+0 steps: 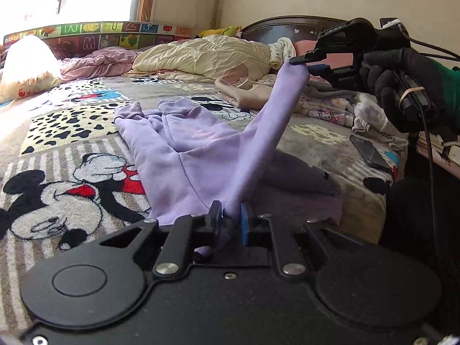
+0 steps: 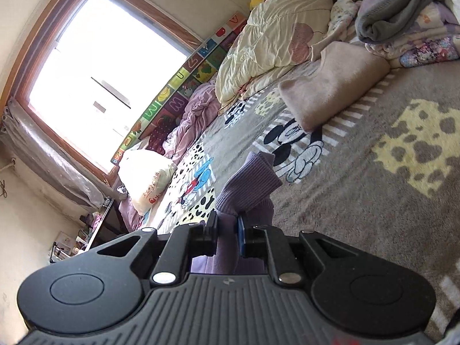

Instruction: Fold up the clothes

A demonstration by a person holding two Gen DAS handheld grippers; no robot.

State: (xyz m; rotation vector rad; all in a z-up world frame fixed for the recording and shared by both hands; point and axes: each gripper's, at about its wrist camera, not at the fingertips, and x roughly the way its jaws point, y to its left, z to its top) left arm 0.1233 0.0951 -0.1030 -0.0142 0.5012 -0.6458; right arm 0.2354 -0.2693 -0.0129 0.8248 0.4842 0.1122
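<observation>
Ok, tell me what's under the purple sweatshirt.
The purple sweatshirt lies on the cartoon-print blanket, which shows around it. One sleeve is lifted between the left claw and the right claw. Anything beneath the flat body is covered.

A lilac sweatshirt (image 1: 184, 155) lies on a grey cartoon-mouse blanket (image 1: 72, 178) patched with black-spotted yellow, a cream quilt (image 1: 201, 54) and beige cloth (image 2: 330, 86) beyond, a multicoloured alphabet board (image 1: 97, 33) farthest.
</observation>
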